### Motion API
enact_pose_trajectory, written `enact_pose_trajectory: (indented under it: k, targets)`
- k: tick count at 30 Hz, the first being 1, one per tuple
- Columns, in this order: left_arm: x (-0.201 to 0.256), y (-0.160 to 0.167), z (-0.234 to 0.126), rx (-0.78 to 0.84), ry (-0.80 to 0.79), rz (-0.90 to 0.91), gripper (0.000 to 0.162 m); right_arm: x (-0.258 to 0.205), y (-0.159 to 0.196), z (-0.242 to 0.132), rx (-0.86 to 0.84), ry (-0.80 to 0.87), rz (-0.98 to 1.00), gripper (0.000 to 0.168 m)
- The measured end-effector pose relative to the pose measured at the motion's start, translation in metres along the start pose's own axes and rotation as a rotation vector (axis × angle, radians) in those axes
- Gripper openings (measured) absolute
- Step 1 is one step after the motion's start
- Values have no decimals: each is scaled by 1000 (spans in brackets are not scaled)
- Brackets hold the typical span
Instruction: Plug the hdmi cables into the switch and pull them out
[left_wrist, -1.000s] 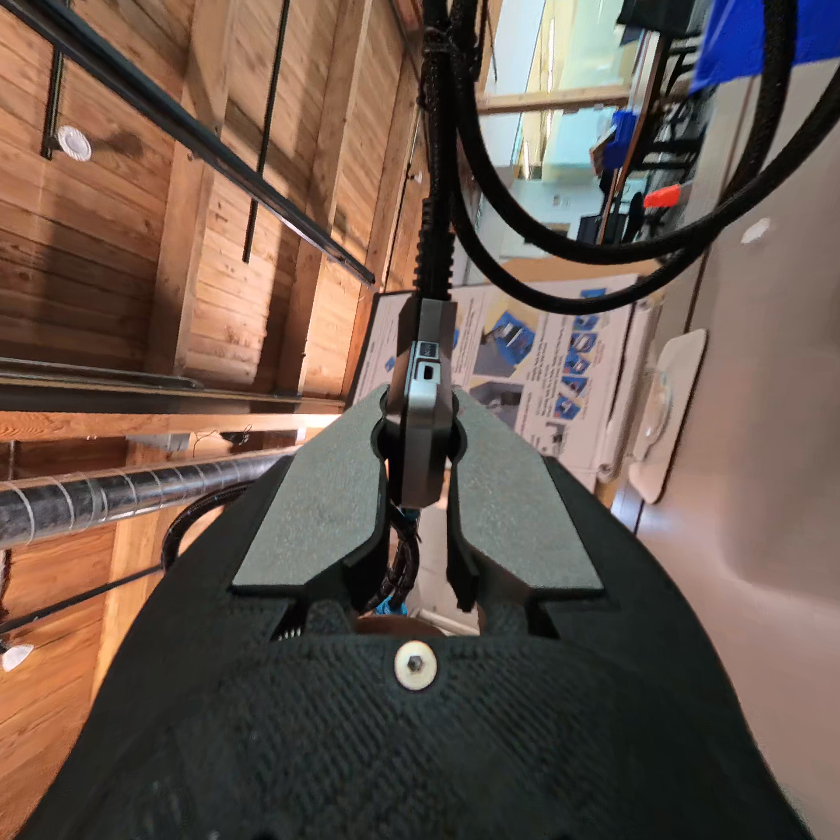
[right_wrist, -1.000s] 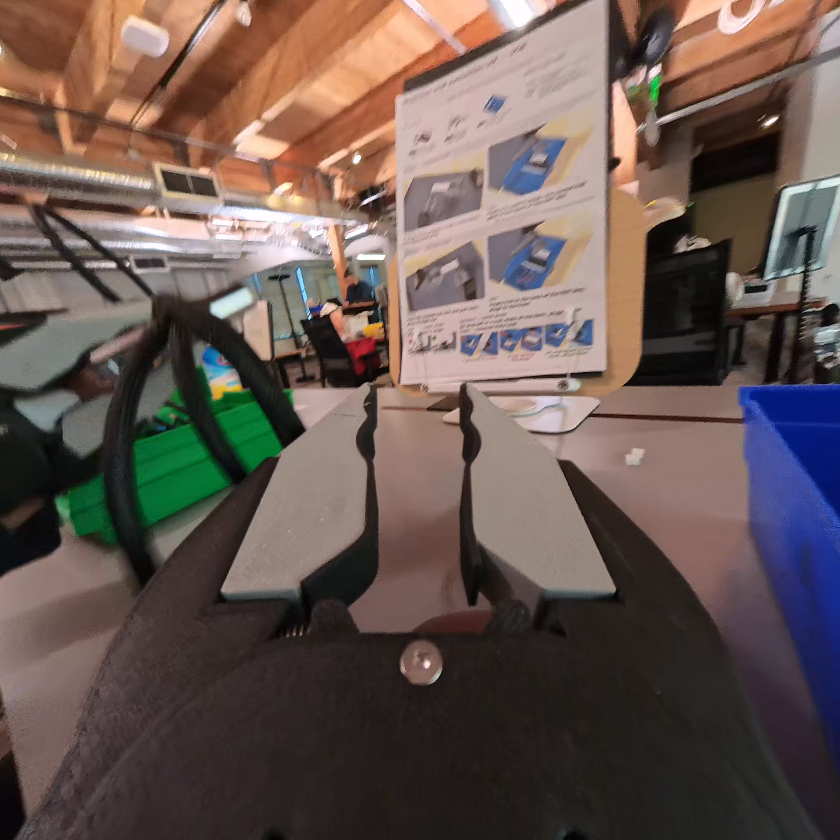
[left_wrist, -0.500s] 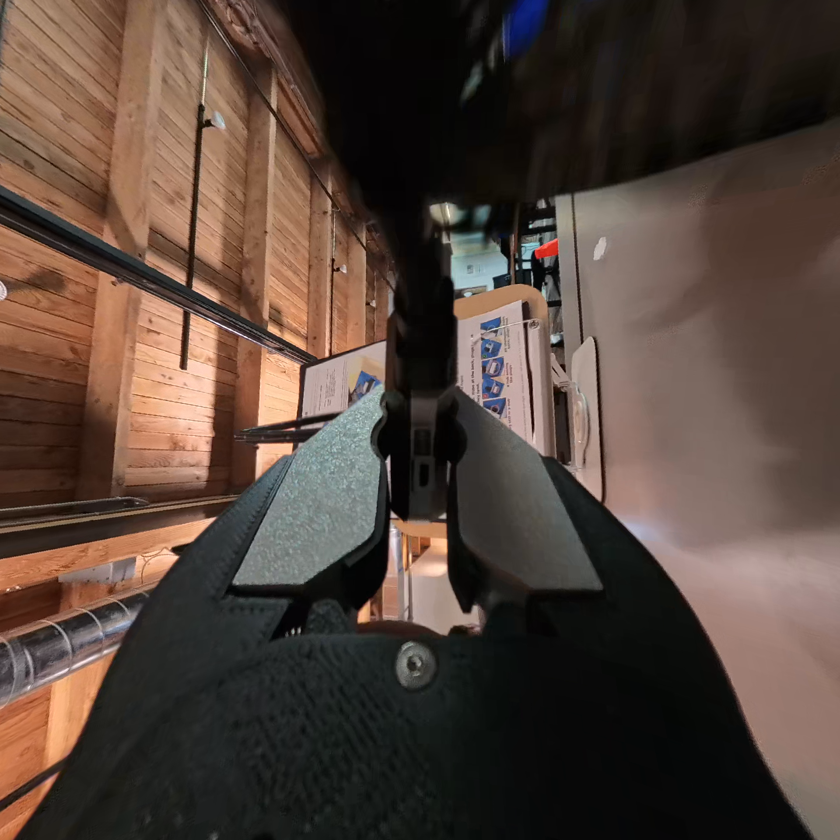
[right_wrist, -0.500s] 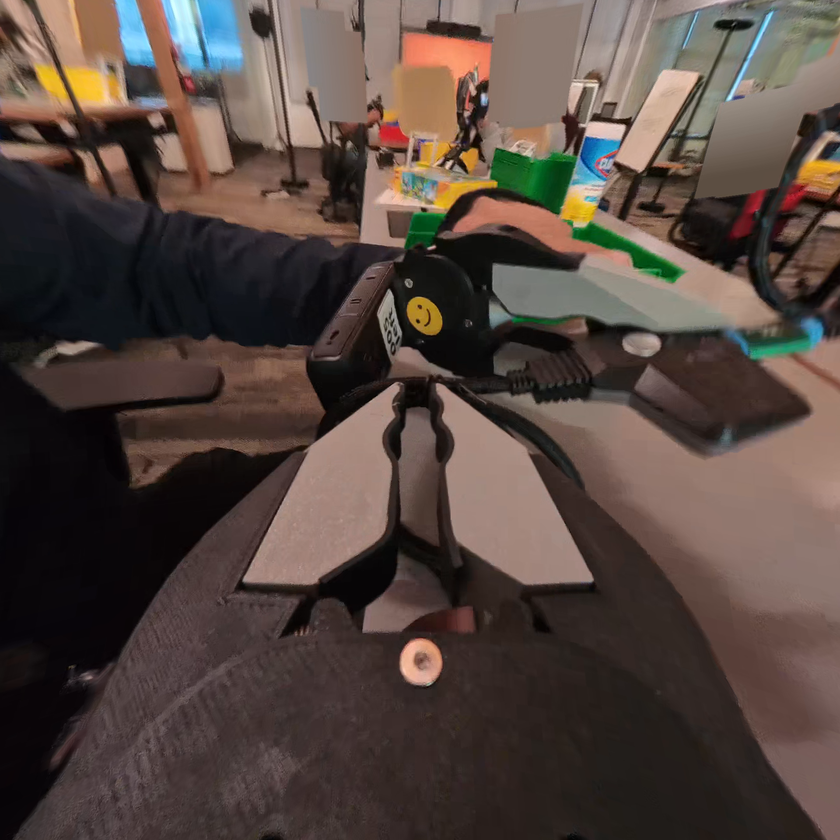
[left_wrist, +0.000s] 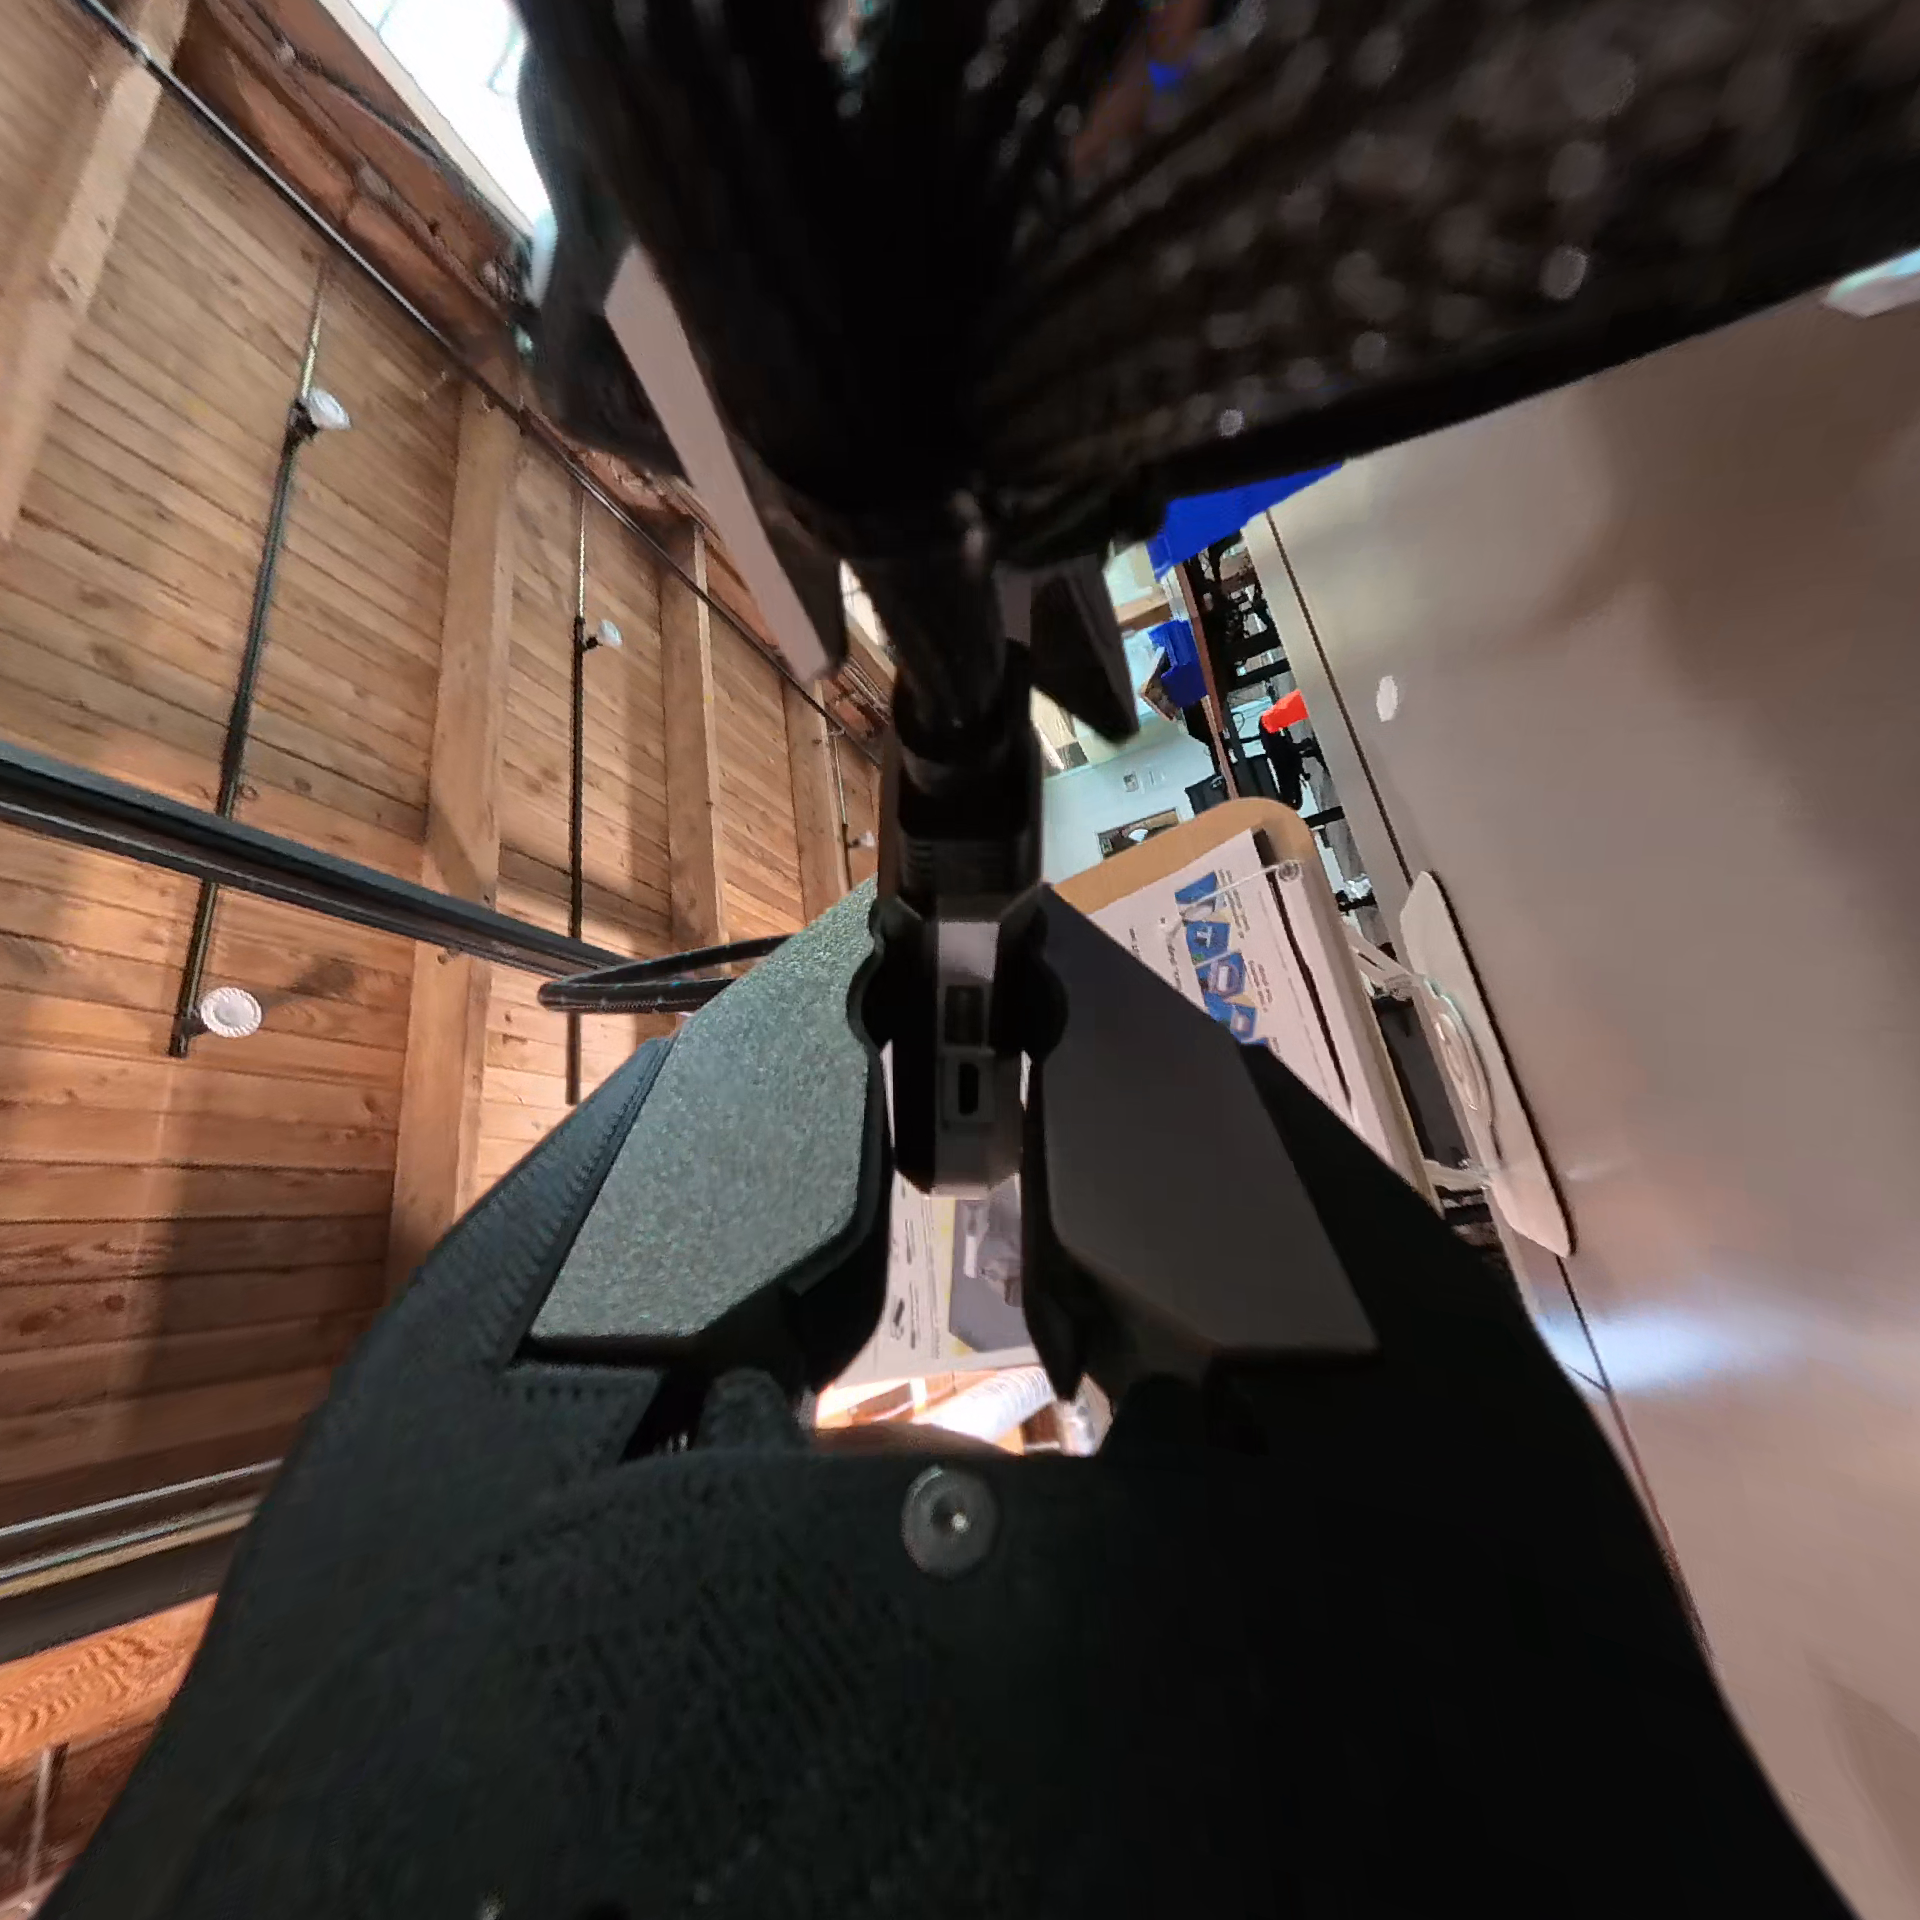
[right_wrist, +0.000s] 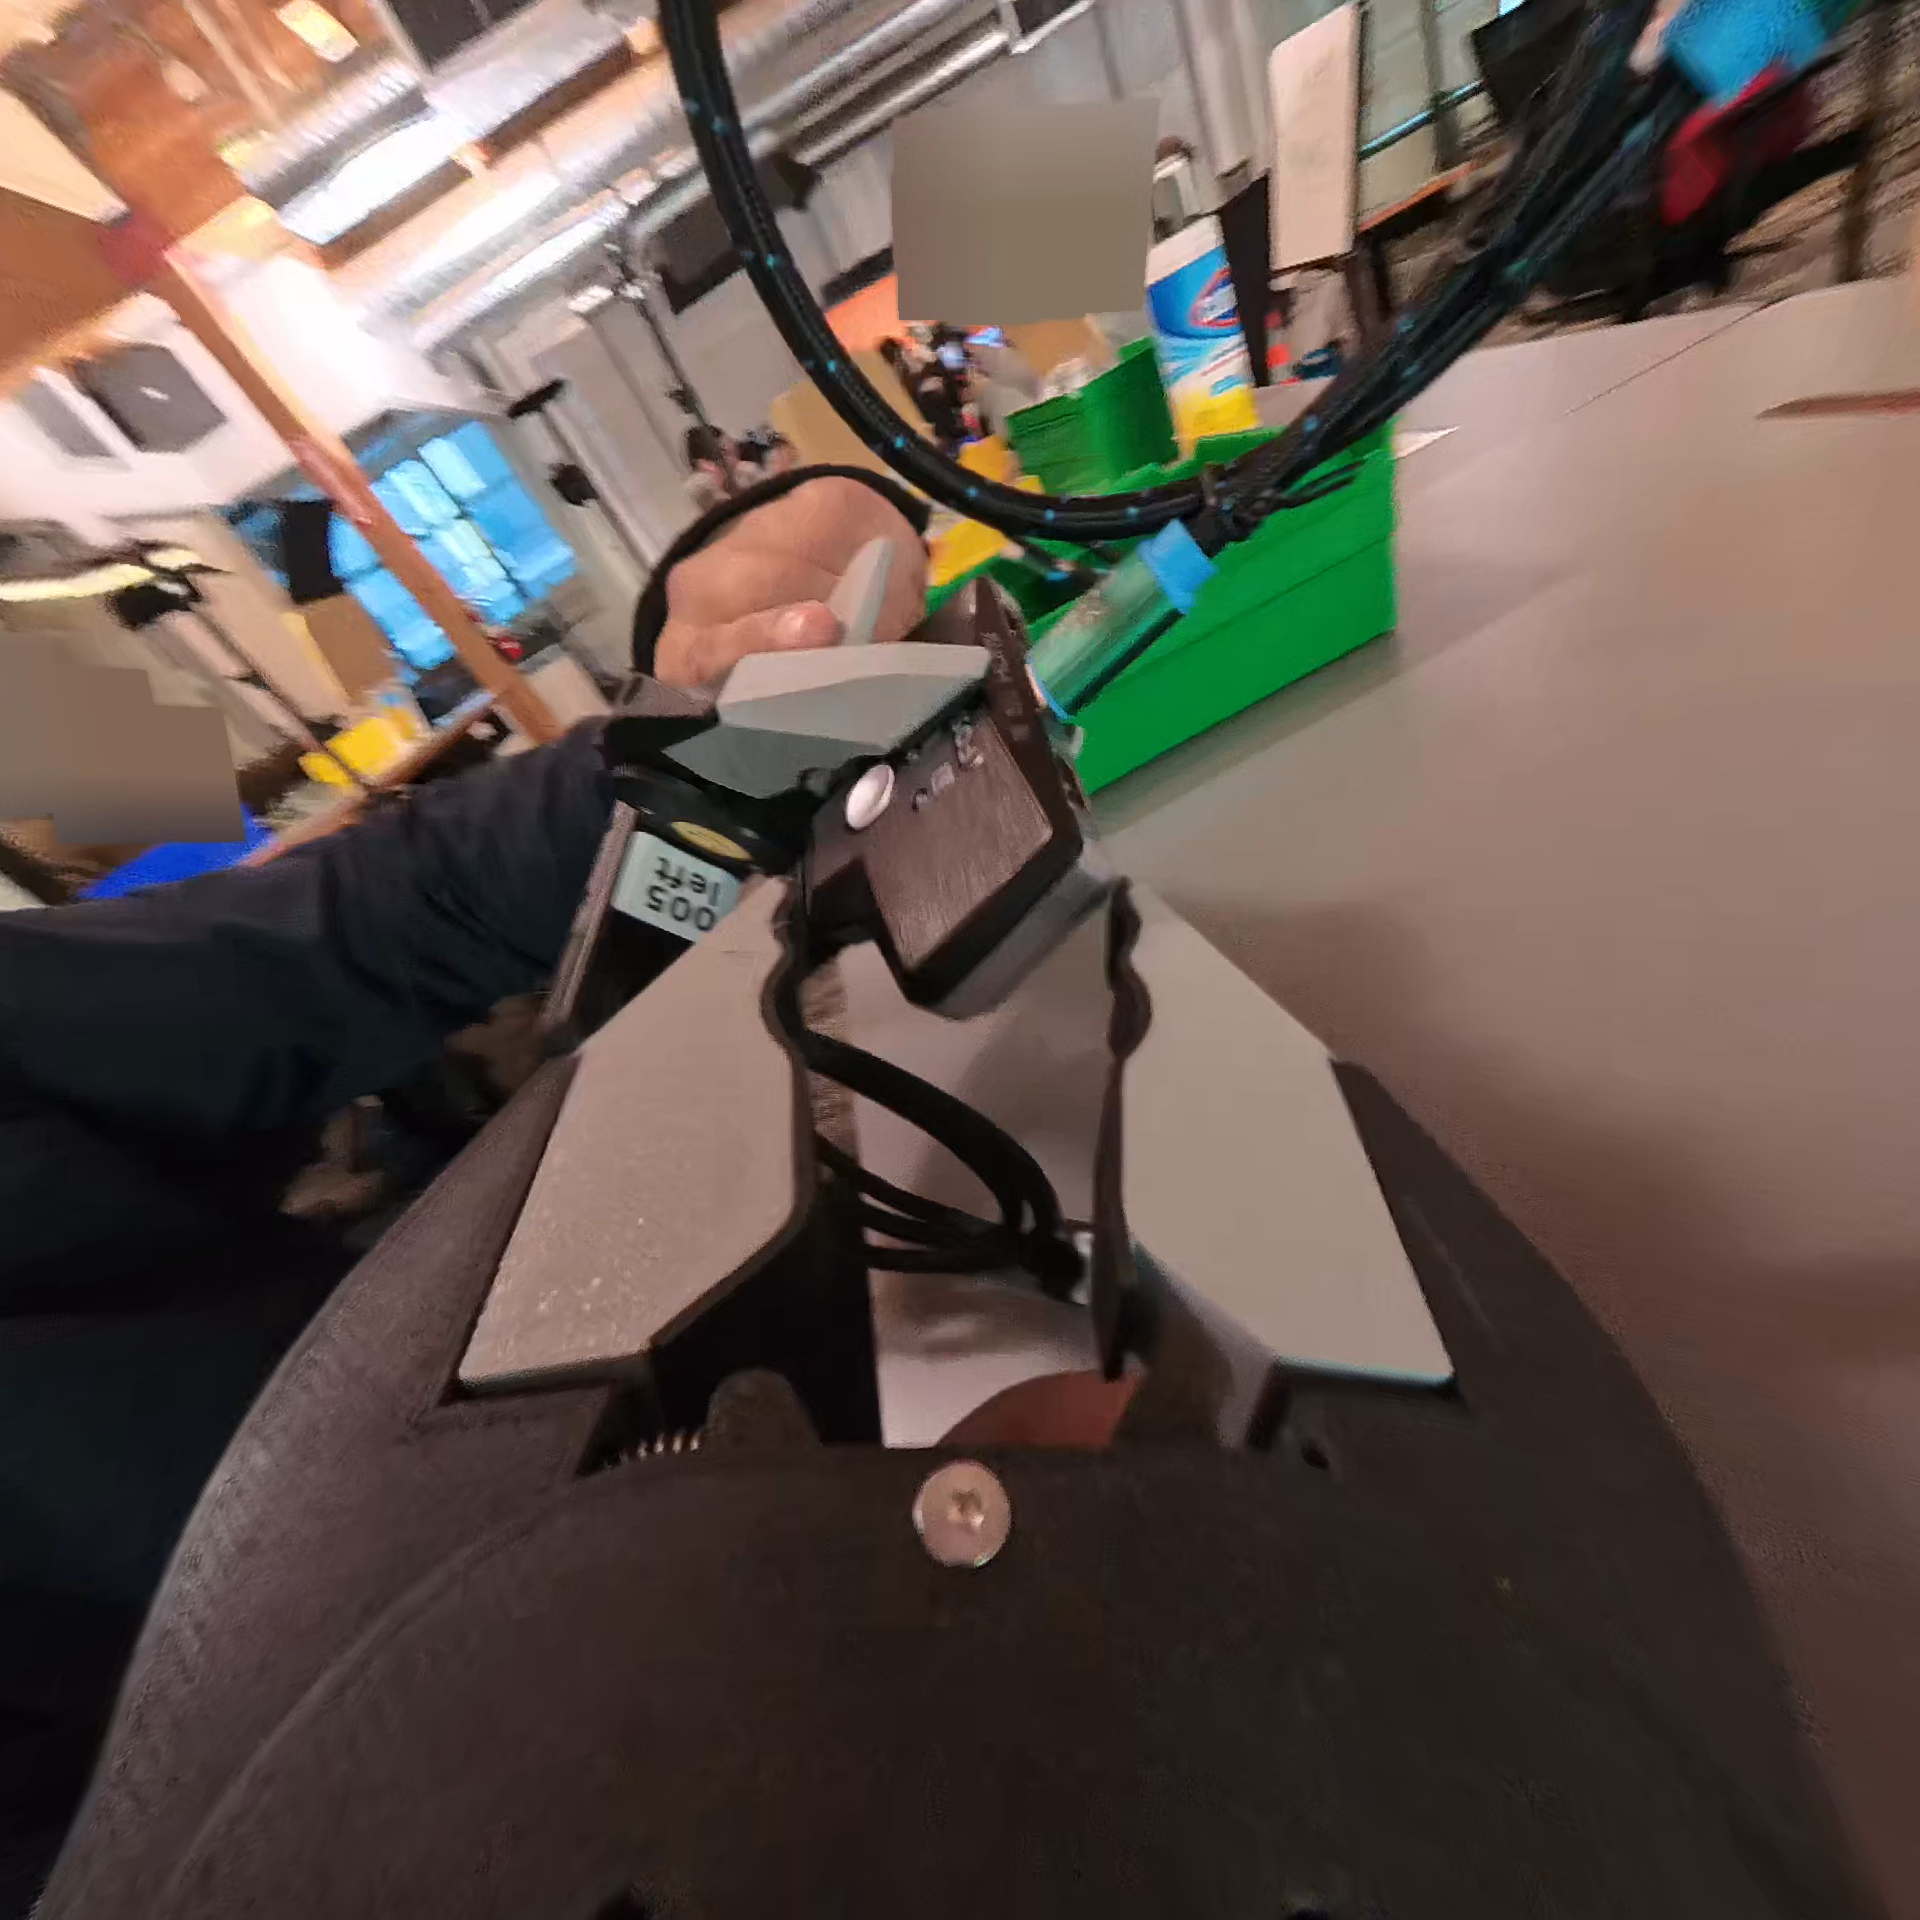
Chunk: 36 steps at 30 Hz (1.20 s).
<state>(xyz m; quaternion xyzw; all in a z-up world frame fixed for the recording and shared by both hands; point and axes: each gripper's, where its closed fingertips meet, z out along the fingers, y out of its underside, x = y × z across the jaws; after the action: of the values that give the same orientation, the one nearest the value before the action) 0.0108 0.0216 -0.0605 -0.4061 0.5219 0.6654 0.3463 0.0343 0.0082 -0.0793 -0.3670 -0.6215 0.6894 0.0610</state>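
Since your bench (right_wrist: 1558, 831) sits way below all this, the action is up in the air: your left gripper (left_wrist: 961, 997) is clamped on the switch (right_wrist: 966, 862), which pokes out toward your right gripper (right_wrist: 951, 966), jaws spread and holding nothing, the switch's near corner just between the tips. The hdmi cables (right_wrist: 1039, 509) leave its far end. Only the right wrist view shows that face-on; the left sees just the switch's thin edge with ports.

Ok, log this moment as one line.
left gripper: shut on flat dark metal HDMI switch | right gripper: open, empty, beside switch | black braided cable: plugged in
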Motion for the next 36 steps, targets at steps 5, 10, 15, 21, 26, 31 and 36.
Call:
enact_pose_trajectory:
  k: [5, 10, 15, 21, 26, 31, 36]
  targets:
    - [-1, 2, 1, -6, 6, -10, 23, -2, -13, 6, 113, -119, 166, 30]
    - [13, 28, -13, -147, 96, -167, 31, 16, -17, 4, 172, -3, 171, 27]
    - [30, 73, -49, -372, 161, -534, 24, 23, -32, -13, 271, 43, 127, 25]
    - [22, 31, -43, -172, 438, -1717, 47, -1, -41, 0, 315, -16, -41, 24]
    - [17, 5, -27, 63, 662, -2185, 30, 4, -44, -1, 341, -9, -66, 21]
    - [10, 0, -19, 308, 632, -2403, 42, 16, -32, -1, 330, 3, -65, 22]
    - [19, -2, -5, 346, 615, -2383, 48, 16, -26, 7, 309, -41, -47, 22]
